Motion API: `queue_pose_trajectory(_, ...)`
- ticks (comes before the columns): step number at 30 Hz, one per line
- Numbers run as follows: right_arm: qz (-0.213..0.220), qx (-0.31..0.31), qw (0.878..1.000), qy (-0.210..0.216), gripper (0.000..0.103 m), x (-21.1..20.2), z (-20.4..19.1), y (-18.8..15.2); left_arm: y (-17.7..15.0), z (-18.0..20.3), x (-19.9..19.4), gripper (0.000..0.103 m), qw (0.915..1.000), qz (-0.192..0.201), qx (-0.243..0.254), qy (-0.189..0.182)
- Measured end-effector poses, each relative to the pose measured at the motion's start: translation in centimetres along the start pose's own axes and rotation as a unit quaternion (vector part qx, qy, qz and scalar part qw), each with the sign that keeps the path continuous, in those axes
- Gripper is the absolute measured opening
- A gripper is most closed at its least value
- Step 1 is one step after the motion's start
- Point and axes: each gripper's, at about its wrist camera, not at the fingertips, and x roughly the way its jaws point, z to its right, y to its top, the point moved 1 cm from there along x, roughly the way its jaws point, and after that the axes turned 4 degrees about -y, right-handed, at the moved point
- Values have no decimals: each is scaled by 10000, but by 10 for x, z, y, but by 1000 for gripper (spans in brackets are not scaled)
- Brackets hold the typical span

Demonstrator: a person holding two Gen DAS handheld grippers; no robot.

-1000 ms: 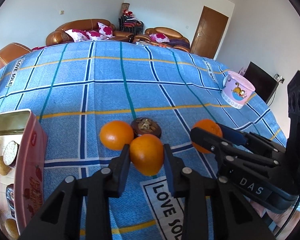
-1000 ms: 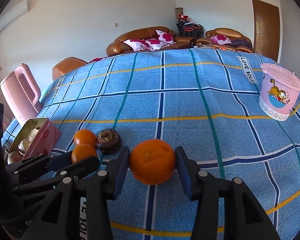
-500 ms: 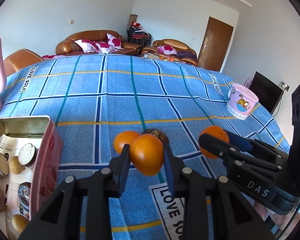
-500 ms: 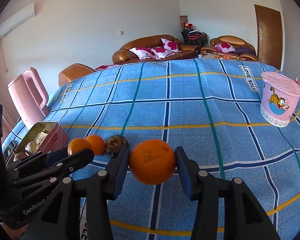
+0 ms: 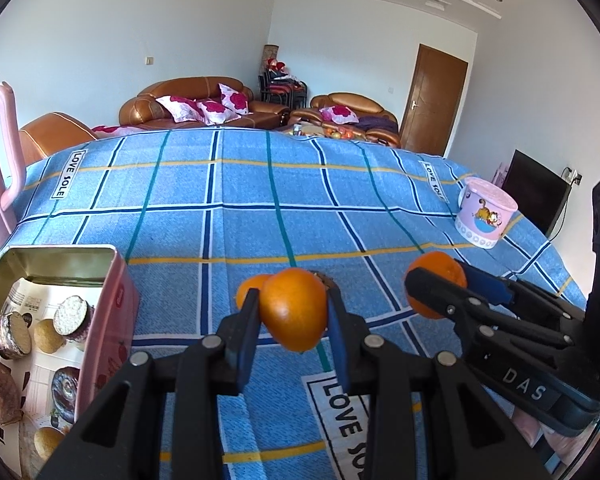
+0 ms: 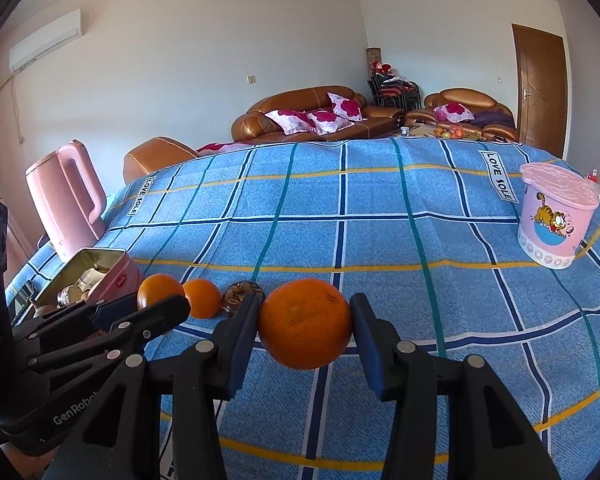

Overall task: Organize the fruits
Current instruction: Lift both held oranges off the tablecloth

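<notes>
Both your grippers are loaded. Left gripper (image 5: pixel 294 314) is pinching a small orange (image 5: pixel 294 308), lifted clear of the blue checked cloth (image 5: pixel 240 184). Right gripper (image 6: pixel 305 326) is clamped on the bigger orange (image 6: pixel 305 322), also off the cloth.

A third orange (image 6: pixel 201 298) sits on the cloth beside a dark brown round thing (image 6: pixel 240 294); can't tell what it is.

Key relation: the open pink tin (image 5: pixel 60 312) lies to the left of your left gripper, close by. The right gripper is farther off, with the left one in between. I'd guess left goes first, if the tin is the target.
</notes>
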Motion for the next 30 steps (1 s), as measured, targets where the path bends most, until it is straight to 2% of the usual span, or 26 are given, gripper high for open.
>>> queue_pose_trajectory(30, 601, -128, 9981, 10, 49, -23, -5, -2, 0, 7, -23, 33, 9975, 635, 189, 262)
